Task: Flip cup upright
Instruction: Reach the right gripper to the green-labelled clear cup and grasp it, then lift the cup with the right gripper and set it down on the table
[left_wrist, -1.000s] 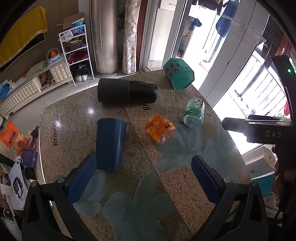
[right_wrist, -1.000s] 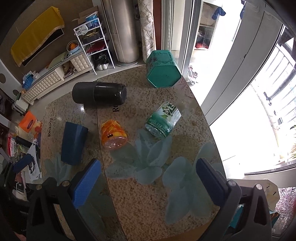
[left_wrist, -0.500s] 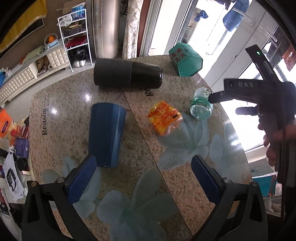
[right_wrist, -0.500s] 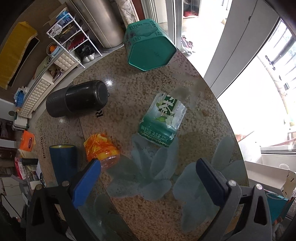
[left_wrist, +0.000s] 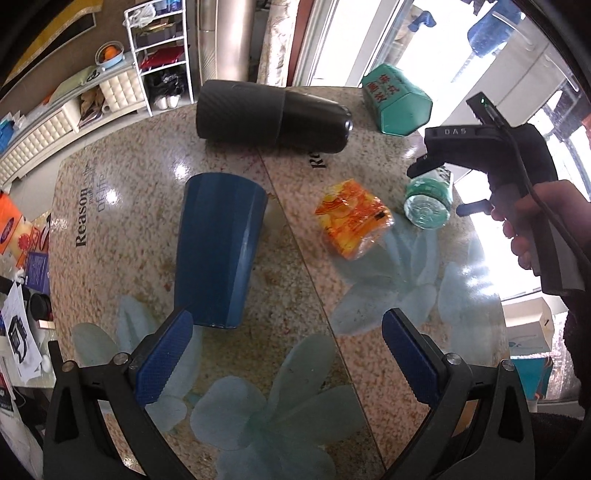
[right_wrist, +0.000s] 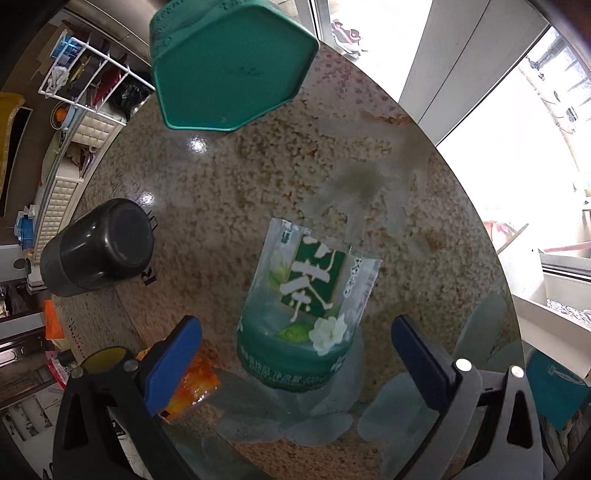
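A dark blue cup (left_wrist: 219, 247) lies on its side on the speckled round table (left_wrist: 280, 369), its narrow end toward my left gripper (left_wrist: 284, 354). That gripper is open and empty, its left pad (left_wrist: 164, 358) just short of the cup. A clear cut-off bottle cup with a green label (right_wrist: 310, 306) lies on its side; it also shows in the left wrist view (left_wrist: 428, 199). My right gripper (right_wrist: 295, 362) is open and empty, hovering right over it, jaws spread on either side.
A black cylinder (left_wrist: 269, 114) lies on its side at the back. A green hexagonal tin (right_wrist: 229, 62) sits near the far edge. An orange transparent cup (left_wrist: 352, 221) lies mid-table. The table's edge curves close on the right, by the windows.
Both grippers have moved forward and down. The blue cup now sits close to my left pad. My right gripper has closed in over the green-labelled cup. Both stay open.
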